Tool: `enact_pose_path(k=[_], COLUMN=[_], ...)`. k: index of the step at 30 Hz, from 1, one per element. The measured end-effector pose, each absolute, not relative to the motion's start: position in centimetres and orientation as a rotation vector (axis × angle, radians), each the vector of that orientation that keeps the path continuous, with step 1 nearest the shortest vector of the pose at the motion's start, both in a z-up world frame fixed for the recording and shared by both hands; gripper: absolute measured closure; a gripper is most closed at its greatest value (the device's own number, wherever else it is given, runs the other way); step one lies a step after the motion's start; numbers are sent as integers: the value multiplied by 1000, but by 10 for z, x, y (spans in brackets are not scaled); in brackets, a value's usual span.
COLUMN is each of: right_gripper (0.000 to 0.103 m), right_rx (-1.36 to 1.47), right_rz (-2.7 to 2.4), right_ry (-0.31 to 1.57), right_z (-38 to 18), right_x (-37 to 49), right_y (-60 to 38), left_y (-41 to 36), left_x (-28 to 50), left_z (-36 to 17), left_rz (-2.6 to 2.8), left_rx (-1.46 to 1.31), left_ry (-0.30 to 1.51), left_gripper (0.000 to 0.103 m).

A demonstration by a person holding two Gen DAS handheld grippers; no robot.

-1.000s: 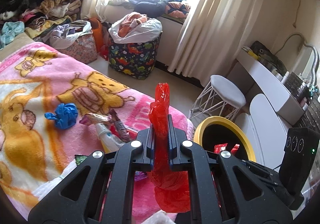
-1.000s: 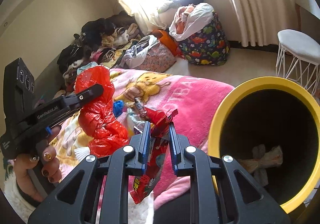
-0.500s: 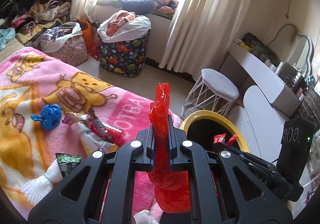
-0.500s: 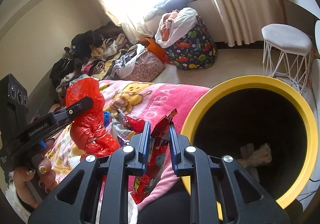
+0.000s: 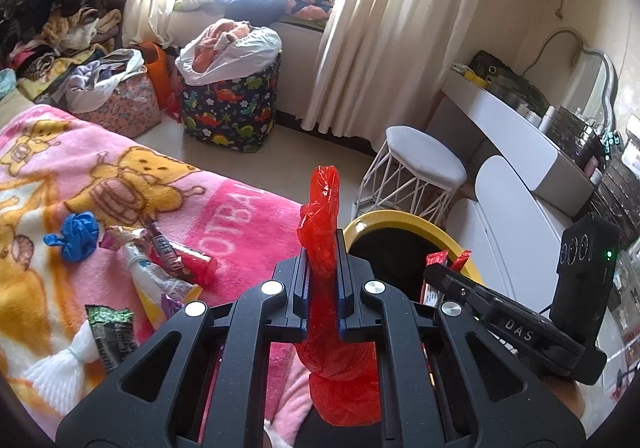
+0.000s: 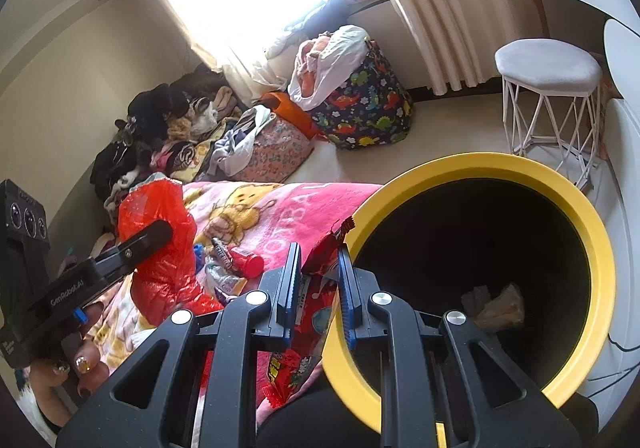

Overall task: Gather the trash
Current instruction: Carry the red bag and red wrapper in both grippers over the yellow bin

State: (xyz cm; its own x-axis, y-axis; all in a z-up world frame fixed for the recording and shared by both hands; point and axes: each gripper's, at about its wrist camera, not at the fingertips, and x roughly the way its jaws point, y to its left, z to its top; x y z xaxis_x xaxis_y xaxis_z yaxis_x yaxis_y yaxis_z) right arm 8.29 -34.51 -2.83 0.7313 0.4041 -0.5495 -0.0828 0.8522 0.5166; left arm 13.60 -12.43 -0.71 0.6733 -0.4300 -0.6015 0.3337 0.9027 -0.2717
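In the left wrist view the left gripper (image 5: pixel 323 276) fills the lower centre, its jaws clamped on a crumpled red plastic bag (image 5: pixel 326 232) that sticks up above them and bulges below. At the right edge of that view the right gripper (image 5: pixel 438 272) pinches a red snack wrapper (image 5: pixel 434 262) beside the yellow rim of a black bin (image 5: pixel 400 216). In the right wrist view the same jaws are clamped on the wrapper, whose torn tip overlaps the bin's left rim (crumpled paper lies inside). On the pink cartoon blanket (image 5: pixel 240 207), at middle left, lie a blue glove (image 5: pixel 76 236), a chocolate bar (image 5: pixel 168 254) and more wrappers.
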Motion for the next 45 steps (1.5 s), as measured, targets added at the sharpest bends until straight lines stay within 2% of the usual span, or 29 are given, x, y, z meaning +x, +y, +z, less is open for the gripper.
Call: enact_pose_path(k=[45], right_gripper=[86], right_rx=[537], right_rz=[93], right_ry=[668], right_z=[-50], right_x=[68], right_y=[-410], left_y=[-189], left_x=[141], left_z=[-33], left_rz=[-526], left_rx=[-60], left_ry=[745], left_gripper=[98])
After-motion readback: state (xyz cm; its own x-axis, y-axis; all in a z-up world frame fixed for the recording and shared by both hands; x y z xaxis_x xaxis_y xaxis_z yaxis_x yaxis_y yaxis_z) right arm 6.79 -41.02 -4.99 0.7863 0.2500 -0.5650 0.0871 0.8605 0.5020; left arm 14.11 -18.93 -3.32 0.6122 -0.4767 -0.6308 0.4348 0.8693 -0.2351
